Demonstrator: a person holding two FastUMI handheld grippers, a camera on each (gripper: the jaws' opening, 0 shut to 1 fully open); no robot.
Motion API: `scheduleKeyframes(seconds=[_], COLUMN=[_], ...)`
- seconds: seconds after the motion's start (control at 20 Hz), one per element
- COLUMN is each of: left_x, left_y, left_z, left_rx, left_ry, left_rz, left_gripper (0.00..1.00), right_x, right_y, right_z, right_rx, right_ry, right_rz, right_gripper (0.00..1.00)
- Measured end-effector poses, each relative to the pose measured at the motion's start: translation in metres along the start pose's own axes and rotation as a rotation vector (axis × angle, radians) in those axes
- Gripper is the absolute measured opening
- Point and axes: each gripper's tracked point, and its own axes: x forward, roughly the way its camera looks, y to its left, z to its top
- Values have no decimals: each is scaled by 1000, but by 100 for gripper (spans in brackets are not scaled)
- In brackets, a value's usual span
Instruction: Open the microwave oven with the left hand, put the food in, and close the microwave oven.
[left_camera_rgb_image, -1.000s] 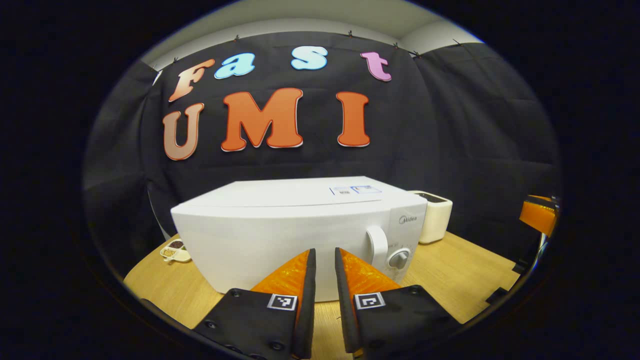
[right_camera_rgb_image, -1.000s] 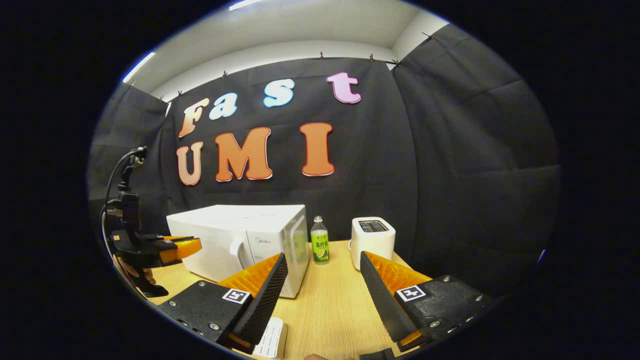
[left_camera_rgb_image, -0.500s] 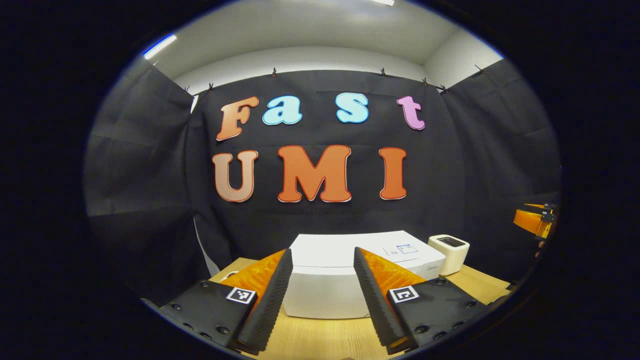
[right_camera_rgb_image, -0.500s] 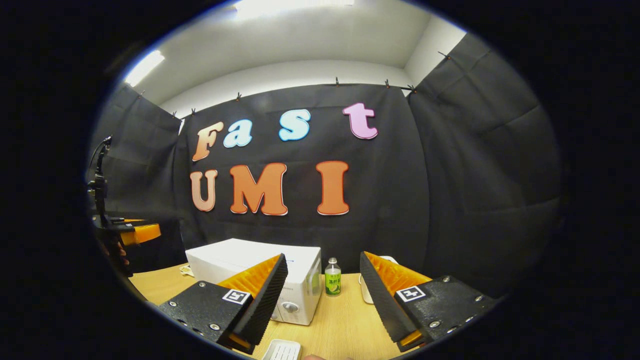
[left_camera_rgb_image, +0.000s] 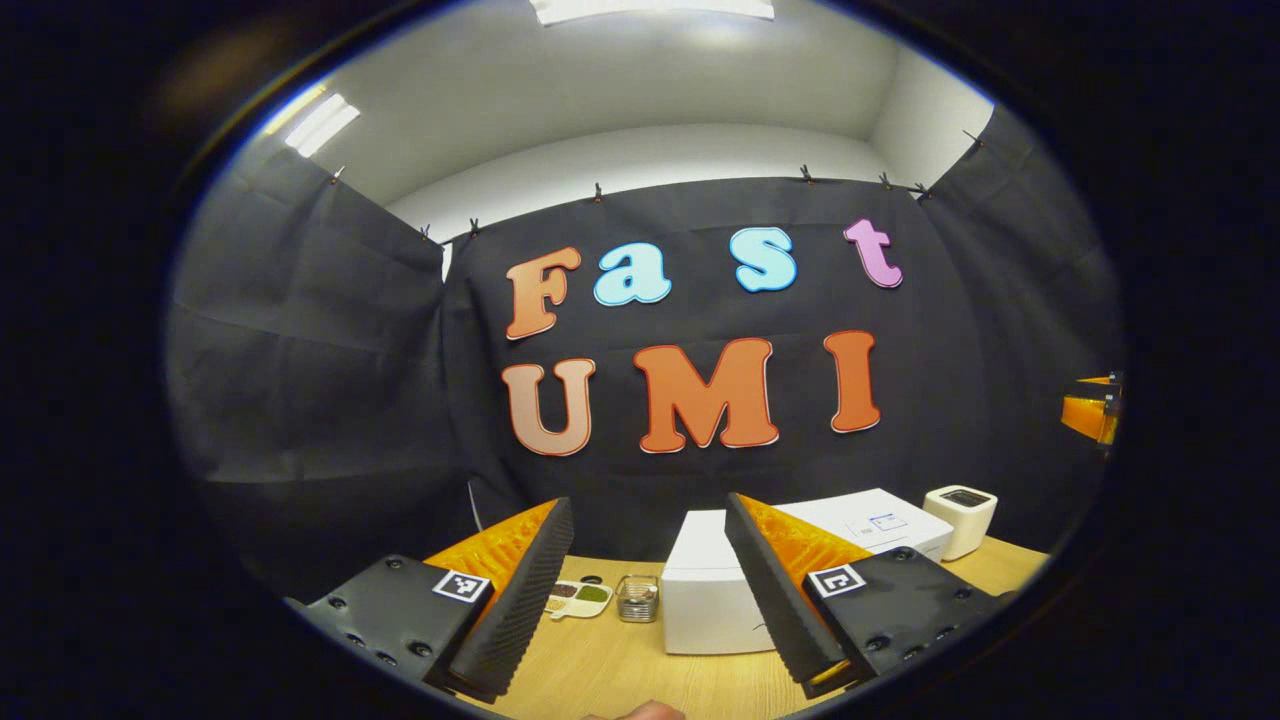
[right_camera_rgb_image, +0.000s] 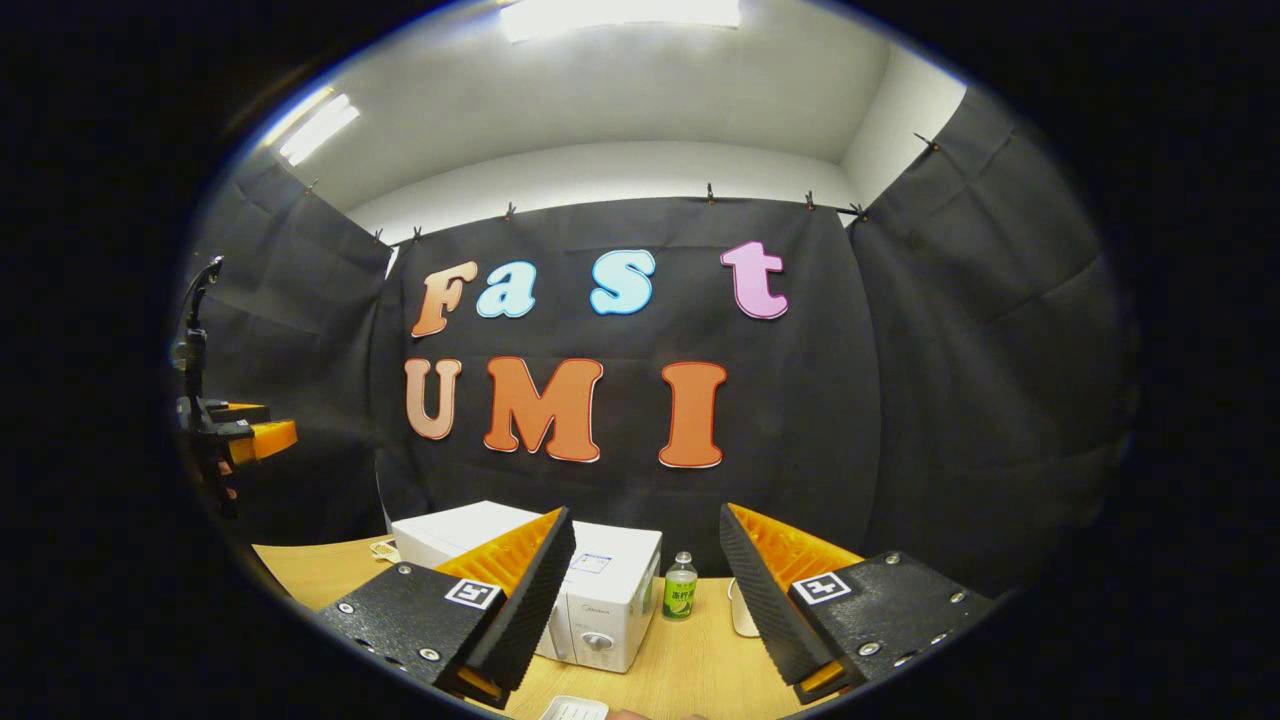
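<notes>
On the wooden worktop (left_camera_rgb_image: 610, 670) by the far black cloth, the closed microwave (left_camera_rgb_image: 720, 600) waits, so we should bring the left gripper (left_camera_rgb_image: 640, 590), spread empty like the right gripper (right_camera_rgb_image: 645, 600), squarely to its door handle.

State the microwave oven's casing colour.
White; the microwave oven shows it best in the right gripper view.

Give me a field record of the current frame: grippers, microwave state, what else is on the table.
left gripper: open, nothing between the fingers, held back from the microwave
right gripper: open, holding nothing
microwave oven: white, door shut, on the wooden table
toaster: white, to the microwave's right
bottle: green label, upright beside the microwave
food tray: divided dish, left of the microwave
glass jar: between tray and microwave
</notes>
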Motion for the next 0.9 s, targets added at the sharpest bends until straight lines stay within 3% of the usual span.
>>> scheduleKeyframes(seconds=[0.4,0.9], left_x=[0,-13], left_y=[11,2], left_z=[-7,12], left_rx=[11,10], left_ry=[13,-50], left_rz=[12,4], left_gripper=[99,99], right_x=[-5,-13], right_y=[1,-5], right_z=[6,11], right_rx=[-18,-6], right_ry=[-7,-15], right_rz=[1,1], right_gripper=[90,91])
